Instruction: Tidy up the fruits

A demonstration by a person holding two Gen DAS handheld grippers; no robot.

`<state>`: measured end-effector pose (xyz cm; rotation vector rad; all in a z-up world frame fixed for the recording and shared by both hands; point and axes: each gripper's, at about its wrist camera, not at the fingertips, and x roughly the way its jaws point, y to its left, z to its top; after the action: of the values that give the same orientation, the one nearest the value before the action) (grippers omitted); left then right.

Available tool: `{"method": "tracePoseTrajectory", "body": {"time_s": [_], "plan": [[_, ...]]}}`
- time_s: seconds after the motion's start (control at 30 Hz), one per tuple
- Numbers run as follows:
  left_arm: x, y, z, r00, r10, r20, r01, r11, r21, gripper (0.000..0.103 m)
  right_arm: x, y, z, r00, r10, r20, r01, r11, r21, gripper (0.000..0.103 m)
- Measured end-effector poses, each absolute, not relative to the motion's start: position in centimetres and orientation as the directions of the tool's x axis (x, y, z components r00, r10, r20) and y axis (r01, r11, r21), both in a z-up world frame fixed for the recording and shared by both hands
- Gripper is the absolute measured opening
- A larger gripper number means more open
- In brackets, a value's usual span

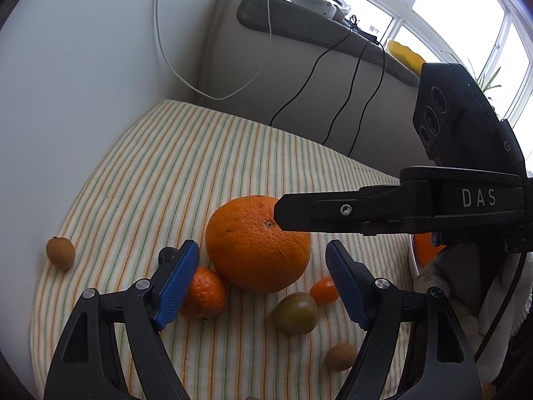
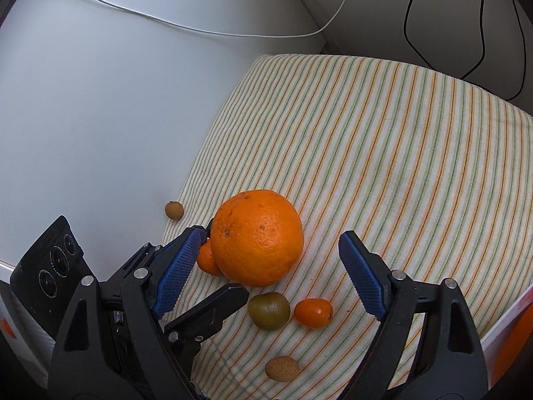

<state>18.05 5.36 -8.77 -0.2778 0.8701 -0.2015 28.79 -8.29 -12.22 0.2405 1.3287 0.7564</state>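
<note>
A large orange (image 1: 258, 243) (image 2: 258, 236) lies on the striped cloth (image 1: 186, 166) (image 2: 383, 153). A small mandarin (image 1: 205, 295) (image 2: 207, 260) rests against it. Close by are a green-brown fruit (image 1: 295, 313) (image 2: 269, 311), a small oval orange fruit (image 1: 324, 290) (image 2: 313, 312) and a tan fruit (image 1: 340, 356) (image 2: 282, 369). Another tan fruit (image 1: 60, 253) (image 2: 174, 210) sits at the cloth's left edge. My left gripper (image 1: 262, 248) is open, its pads either side of the orange's near face, not touching. My right gripper (image 2: 273, 235) is open just above the orange and holds nothing.
A white container (image 1: 414, 263) (image 2: 499, 330) with something orange inside stands at the right. One black finger (image 1: 316, 213) of the right gripper crosses over the orange's top. The left gripper's finger (image 2: 216, 306) lies below the right pads. A white wall and cables lie behind.
</note>
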Motion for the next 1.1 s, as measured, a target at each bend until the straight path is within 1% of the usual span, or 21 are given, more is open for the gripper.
{"method": "tracePoseTrajectory", "body": {"time_s": [0.2, 0.33, 0.4, 0.5, 0.87, 1.0, 1.1], "plan": [[19.0, 4.9, -9.2, 0.615, -0.268, -0.741, 0.072, 0.956, -0.286, 0.078, 29.2, -6.9, -13.2, 0.033, 0.611, -0.791, -0.356, 0.747, 0.562, 0.086], [19.4, 4.7, -9.3, 0.613, -0.260, -0.746, 0.078, 0.960, -0.271, 0.078, 29.2, -5.6, -14.1, 0.020, 0.602, -0.798, -0.359, 0.749, 0.556, 0.074], [19.3, 4.6, -9.4, 0.615, -0.255, -0.746, 0.081, 0.962, -0.263, 0.074, 29.3, -5.2, -14.3, 0.011, 0.607, -0.795, -0.360, 0.744, 0.563, 0.072], [19.7, 4.3, -9.4, 0.620, -0.239, -0.747, 0.079, 0.967, -0.244, 0.072, 29.4, -5.0, -14.4, 0.003, 0.616, -0.788, -0.364, 0.734, 0.573, 0.066], [19.0, 4.0, -8.7, 0.645, -0.222, -0.731, 0.074, 0.971, -0.229, 0.071, 28.4, -5.2, -13.4, 0.017, 0.610, -0.792, -0.372, 0.739, 0.562, 0.064], [18.7, 3.4, -8.2, 0.664, -0.190, -0.723, 0.077, 0.979, -0.187, 0.069, 27.9, -6.0, -13.0, 0.008, 0.627, -0.779, -0.370, 0.726, 0.580, 0.063], [18.6, 3.1, -8.2, 0.665, -0.187, -0.723, 0.075, 0.980, -0.184, 0.068, 27.6, -6.5, -13.0, 0.015, 0.629, -0.778, -0.362, 0.728, 0.582, 0.063]]}}
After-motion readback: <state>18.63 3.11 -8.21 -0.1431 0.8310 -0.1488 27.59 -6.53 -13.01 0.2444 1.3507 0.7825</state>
